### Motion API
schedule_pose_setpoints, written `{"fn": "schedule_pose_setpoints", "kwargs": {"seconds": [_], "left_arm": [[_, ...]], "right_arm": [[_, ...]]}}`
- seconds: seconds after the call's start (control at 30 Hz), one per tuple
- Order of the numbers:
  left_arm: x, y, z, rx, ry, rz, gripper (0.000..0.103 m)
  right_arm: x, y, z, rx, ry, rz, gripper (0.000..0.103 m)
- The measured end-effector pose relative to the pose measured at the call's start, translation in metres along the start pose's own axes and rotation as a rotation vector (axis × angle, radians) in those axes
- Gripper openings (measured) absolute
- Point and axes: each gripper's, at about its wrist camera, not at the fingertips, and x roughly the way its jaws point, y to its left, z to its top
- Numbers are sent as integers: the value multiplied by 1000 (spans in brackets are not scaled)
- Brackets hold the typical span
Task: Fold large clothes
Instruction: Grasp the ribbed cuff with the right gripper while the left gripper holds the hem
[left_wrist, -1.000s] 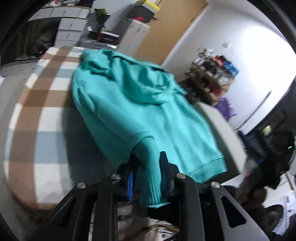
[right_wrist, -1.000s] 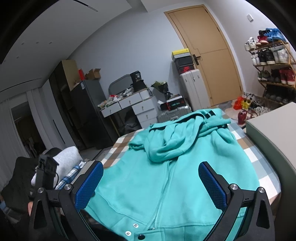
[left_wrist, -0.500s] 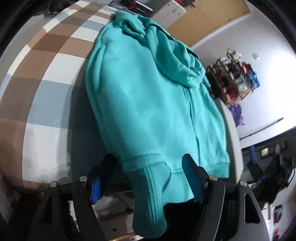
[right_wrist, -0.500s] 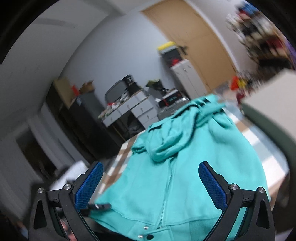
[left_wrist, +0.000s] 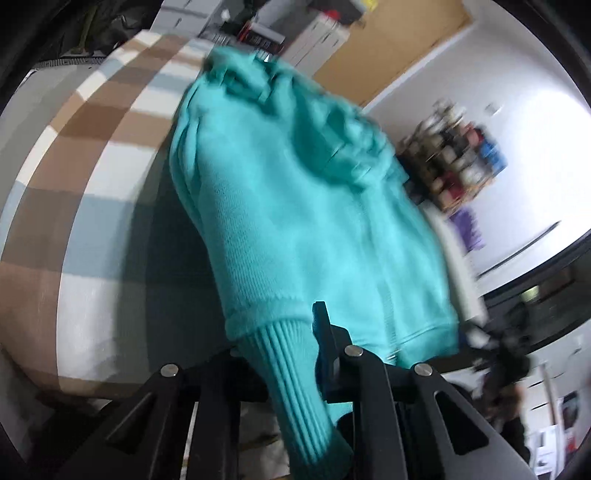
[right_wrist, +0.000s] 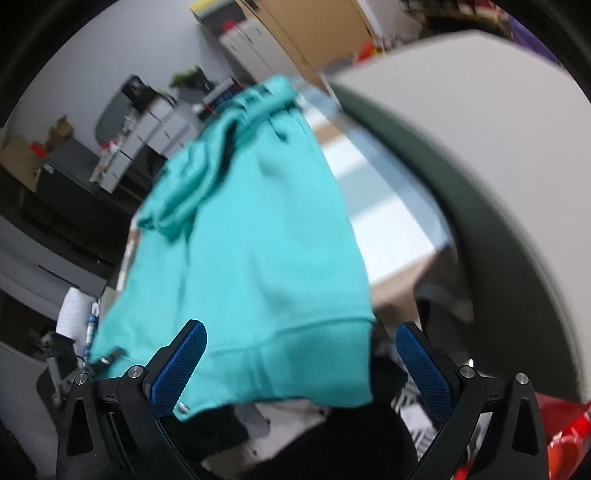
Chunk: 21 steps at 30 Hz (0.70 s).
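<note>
1. Left wrist view: a teal hoodie (left_wrist: 295, 221) lies spread on a bed whose checked cover (left_wrist: 85, 177) shows brown, white and pale blue squares.
2. The hoodie's hood end lies at the far side of the bed and its hem at the near edge, close to the camera.
3. One sleeve is laid down the side of the garment, and its ribbed cuff (left_wrist: 291, 373) hangs over the near edge of the bed.
4. The left gripper (left_wrist: 284, 354) has that cuff between its jaws, which are closing on the knit; the cuff fills the gap, and its end dangles below the fingers.
5. Only the finger on the picture's right side of the cuff shows clearly; the other is mostly hidden behind the fabric.
6. Right wrist view: the right gripper (right_wrist: 301, 365) hovers at the hoodie's near hem with its jaws spread wide.
7. Its blue pads (right_wrist: 177, 365) stand apart, one over the hem (right_wrist: 288, 339) near the zipper side, the other past the hem's corner, clear of the cloth.
8. No fabric is pinched between those pads; the hem band merely hangs in the gap in front of them.
9. A pale, thick slab with a dark green edge (right_wrist: 461, 155) rises beside the bed on the picture's right.
10. Beyond the bed stand a wooden door (left_wrist: 388, 48), white drawers (right_wrist: 147, 133) and a blurred shoe rack (left_wrist: 454, 162).
11. Both pictures are motion-blurred, so fine detail of the zipper is unclear.
</note>
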Motion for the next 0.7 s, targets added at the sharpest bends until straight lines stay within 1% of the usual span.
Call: {"fn": "schedule_pose_setpoints", "kwargs": {"seconds": [0.03,0.07,0.1,0.17,0.2,0.23,0.27,0.3,0.33,0.37,0.4,0.43,0.47,0.53,0.57,0.6,0.63,0.67,0.7], "left_arm": [[-6,0,0,4,-25,-28,12],[-12,0,0,11,-45,-38,12],[-11,0,0,11,-45,-28,12],[-1,4,-2,-16,1,5,12],[6,7,-2,-39,30,20,12],[10,9,-2,-55,50,28,12],[13,10,-3,-65,62,32,12],[15,8,-2,-69,66,36,13],[14,9,-2,-73,70,42,14],[14,11,-2,-82,73,44,15],[14,11,-2,-87,78,52,15],[18,9,-3,-91,82,60,15],[18,11,-4,-104,87,73,16],[18,14,-4,-122,93,84,20],[16,15,-5,-129,97,93,28],[16,17,-5,-137,98,99,38],[15,19,-5,-149,96,109,43],[14,20,-5,-158,97,118,49],[15,21,-6,-162,99,119,50]], "right_arm": [[6,-5,1,21,34,10,103],[10,-11,1,47,58,19,103],[12,-14,1,63,71,26,103],[20,-19,2,88,104,59,102],[23,-18,3,90,122,81,99],[26,-18,2,89,146,100,91],[31,-17,0,84,172,102,75],[34,-15,1,73,184,98,64],[31,-11,-1,57,187,93,51],[29,-9,-1,46,178,89,39],[25,-7,-2,32,150,91,32],[18,-4,-3,12,115,104,22],[10,1,-6,-15,74,115,16],[-3,11,-10,-77,6,115,10],[-4,15,-11,-94,-4,113,10],[-4,16,-12,-101,2,107,10],[-1,15,-11,-94,15,104,11],[0,13,-10,-83,27,105,14],[3,11,-7,-64,42,101,14]]}}
